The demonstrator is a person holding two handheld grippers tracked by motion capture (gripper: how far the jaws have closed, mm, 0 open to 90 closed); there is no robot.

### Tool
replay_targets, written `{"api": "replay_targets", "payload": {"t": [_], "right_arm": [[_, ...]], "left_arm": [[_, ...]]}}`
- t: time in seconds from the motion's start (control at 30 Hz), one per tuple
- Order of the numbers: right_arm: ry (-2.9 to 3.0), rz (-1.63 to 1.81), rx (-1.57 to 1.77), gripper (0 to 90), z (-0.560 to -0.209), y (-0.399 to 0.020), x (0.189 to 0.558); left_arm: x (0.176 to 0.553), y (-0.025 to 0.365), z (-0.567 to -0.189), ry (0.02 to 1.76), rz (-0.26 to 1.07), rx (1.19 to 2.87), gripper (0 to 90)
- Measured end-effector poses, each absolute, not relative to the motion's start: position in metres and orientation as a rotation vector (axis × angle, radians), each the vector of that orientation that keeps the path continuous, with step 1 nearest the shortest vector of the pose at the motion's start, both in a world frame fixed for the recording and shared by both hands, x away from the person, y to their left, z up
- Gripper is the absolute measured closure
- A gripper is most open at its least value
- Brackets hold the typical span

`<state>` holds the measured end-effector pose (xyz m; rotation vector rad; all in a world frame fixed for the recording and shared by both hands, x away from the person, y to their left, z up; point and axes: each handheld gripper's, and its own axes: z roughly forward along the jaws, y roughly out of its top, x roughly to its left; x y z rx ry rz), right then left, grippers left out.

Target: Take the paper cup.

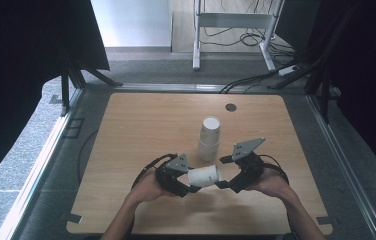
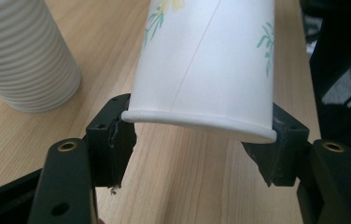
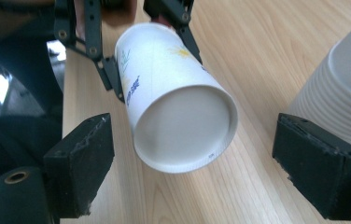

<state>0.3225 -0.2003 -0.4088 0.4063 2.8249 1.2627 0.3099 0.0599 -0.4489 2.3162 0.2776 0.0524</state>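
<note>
While the left hand-held gripper clamps the paper cup at its rim, the cup lies sideways near the desk's front edge, base toward the gaping right hand-held gripper; a cup stack stands behind.

Looked like a lab or test bay, not a home. Bare wooden table sat inside a metal frame, with black curtains hung at 9 and 3 o'clock. At 12 o'clock a white equipment stand stood on grey carpet, loose cables around it.
</note>
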Motion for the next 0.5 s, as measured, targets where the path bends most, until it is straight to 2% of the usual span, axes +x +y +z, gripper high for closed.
{"api": "replay_targets", "payload": {"t": [0.5], "right_arm": [[2.882,0.918,0.19,13.7,-0.413,-0.179,0.311]], "left_arm": [[0.317,0.033,-0.424,0.18,0.069,2.582,35.8]]}}
